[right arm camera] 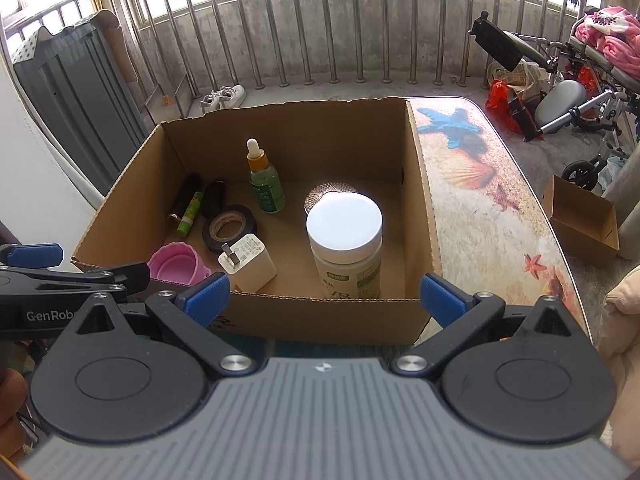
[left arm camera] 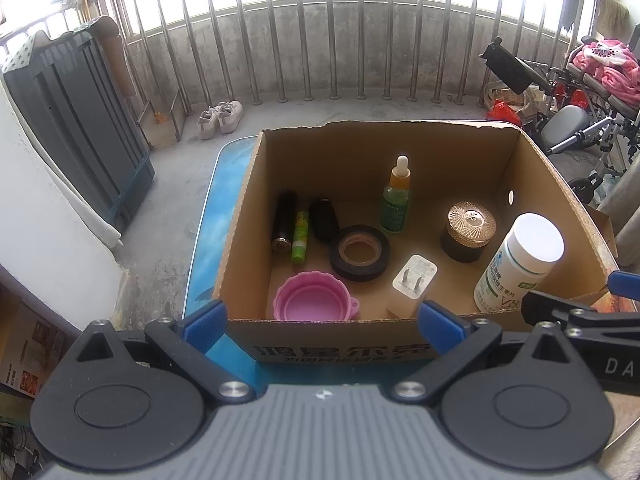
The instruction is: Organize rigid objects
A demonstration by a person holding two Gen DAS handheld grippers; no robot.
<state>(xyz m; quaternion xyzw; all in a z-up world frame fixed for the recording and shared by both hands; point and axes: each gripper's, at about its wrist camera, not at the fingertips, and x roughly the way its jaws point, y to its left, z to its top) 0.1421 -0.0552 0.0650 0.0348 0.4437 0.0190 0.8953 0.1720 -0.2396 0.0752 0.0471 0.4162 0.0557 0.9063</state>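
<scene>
We hold both tongs wide and empty at the near wall of the box [left arm camera: 532, 168]: the left gripper [left arm camera: 322, 320] before its left half, the right gripper [right arm camera: 324, 294] before its right half. Inside the box, a white-capped bottle [right arm camera: 346, 240] stands upright by the near right corner, a white plug [right arm camera: 248, 262] lies just left of it, and a pink cup [left arm camera: 314, 296] sits near the front left. A tape roll [left arm camera: 360, 253] lies flat mid-box, with a green stick [left arm camera: 300, 237] between two black tubes [left arm camera: 283, 222] toward the left wall. A dropper bottle [left arm camera: 396, 198] stands toward the back, and a gold-lidded jar [left arm camera: 468, 232] sits behind the white-capped bottle. The box rests on a seashell-print table [right arm camera: 480, 200].
</scene>
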